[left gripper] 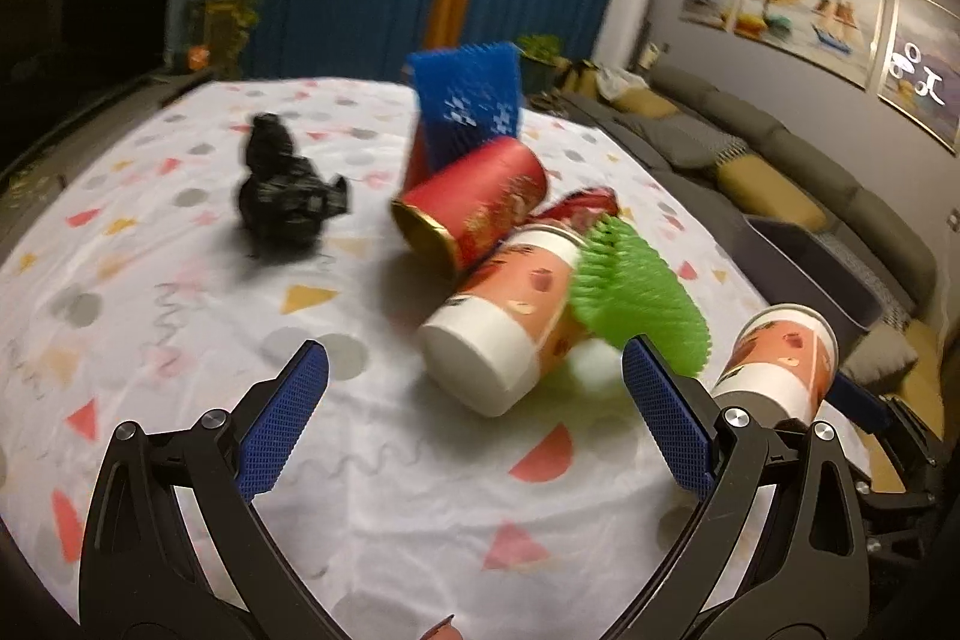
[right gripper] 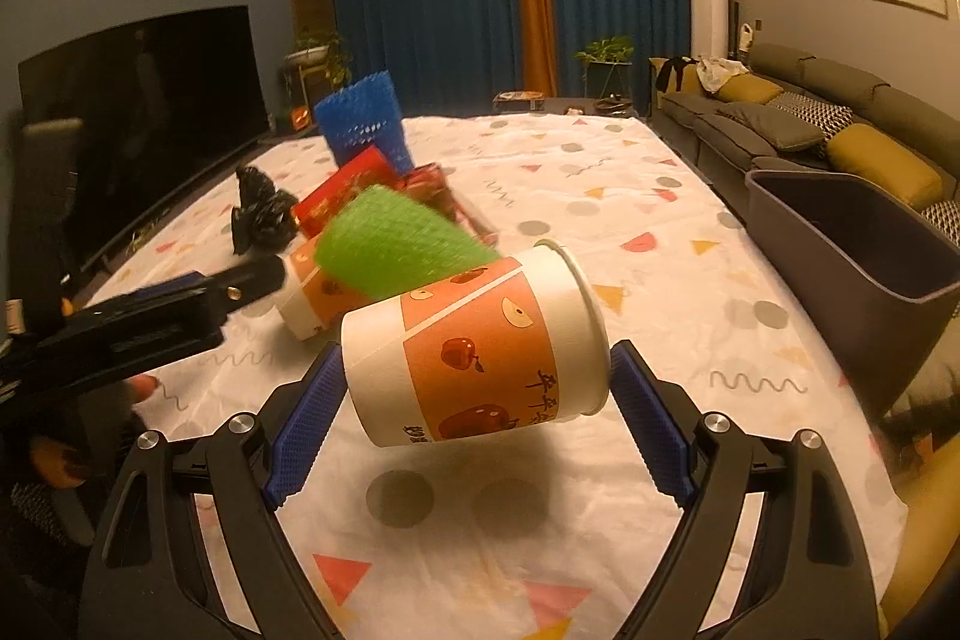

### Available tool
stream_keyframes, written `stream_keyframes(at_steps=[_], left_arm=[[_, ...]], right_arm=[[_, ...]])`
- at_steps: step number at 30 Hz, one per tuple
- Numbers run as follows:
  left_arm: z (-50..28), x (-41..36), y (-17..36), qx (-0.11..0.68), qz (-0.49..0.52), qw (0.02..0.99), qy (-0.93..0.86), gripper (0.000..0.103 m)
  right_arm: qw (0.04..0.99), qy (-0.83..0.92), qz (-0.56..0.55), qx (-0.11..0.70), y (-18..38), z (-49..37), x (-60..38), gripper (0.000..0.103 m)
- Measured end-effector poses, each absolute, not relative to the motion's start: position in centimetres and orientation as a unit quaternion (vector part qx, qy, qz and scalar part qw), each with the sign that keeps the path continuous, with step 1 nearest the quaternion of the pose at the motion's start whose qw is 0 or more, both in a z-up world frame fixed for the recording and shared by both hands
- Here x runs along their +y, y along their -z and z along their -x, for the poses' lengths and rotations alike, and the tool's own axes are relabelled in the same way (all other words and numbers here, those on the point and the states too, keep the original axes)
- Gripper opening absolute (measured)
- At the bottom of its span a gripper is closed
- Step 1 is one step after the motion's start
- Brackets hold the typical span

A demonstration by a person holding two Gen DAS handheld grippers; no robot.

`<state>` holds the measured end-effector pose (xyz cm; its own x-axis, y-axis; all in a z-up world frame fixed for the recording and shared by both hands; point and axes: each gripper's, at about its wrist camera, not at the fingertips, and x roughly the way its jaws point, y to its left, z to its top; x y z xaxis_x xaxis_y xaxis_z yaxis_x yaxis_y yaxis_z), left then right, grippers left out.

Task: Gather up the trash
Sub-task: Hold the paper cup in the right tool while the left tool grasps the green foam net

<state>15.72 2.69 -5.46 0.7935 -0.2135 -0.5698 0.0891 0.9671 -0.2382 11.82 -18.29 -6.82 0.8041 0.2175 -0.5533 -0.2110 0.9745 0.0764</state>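
Paper is what the right gripper (right gripper: 474,382) carries: a cup (right gripper: 474,346) printed with apples, lying sideways between the blue pads, base against the left pad and rim towards the right one, lifted clear of the tablecloth (right gripper: 600,172) with its shadow beneath. The left gripper (left gripper: 474,430) is spread wide and empty, low over the cloth, aimed at a second cup (left gripper: 498,316) lying on its side.

Squeeze is the main risk, I judge. A thin cup pinched end to end can buckle or pop out sideways, and a quick swing towards the bin (right gripper: 852,268) at the table's right edge could tip it short, onto the cloth or the floor. On the left, the green mesh (left gripper: 636,298) lies against the second cup and the red tube (left gripper: 474,208) rests just behind it, so closing carelessly may snag the mesh or nudge the tube into a roll.

Only the right wrist view shows the bin's open mouth and how the held cup sits in the pads. Only the left wrist view shows the tube's gold rim, the red wrapper behind the cups, and the black bag (left gripper: 282,196) lying well apart from the pile, with the blue mesh (left gripper: 468,100) standing behind
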Motion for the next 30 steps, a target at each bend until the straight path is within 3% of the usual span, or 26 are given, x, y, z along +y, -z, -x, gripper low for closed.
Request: stream_keyframes(at_steps=[14,20,23,30], left_arm=[[-18.0,2.0,6.4,0.331,0.114,0.926,0.144,0.097],[-15.6,2.0,5.9,0.313,0.118,0.932,0.137,0.087],[-14.0,1.7,5.7,0.310,0.116,0.931,0.152,0.078],[-13.8,0.4,7.6,0.357,0.124,0.910,0.173,0.064]], right_arm=[[0.953,-0.103,-0.028,0.283,6.3,-11.6,-20.1,0.084],[0.954,-0.095,-0.035,0.281,6.2,-11.3,-20.8,0.084],[0.957,-0.089,-0.038,0.275,6.0,-11.0,-21.3,0.084],[0.959,-0.083,-0.049,0.265,5.5,-10.5,-22.1,0.084]])
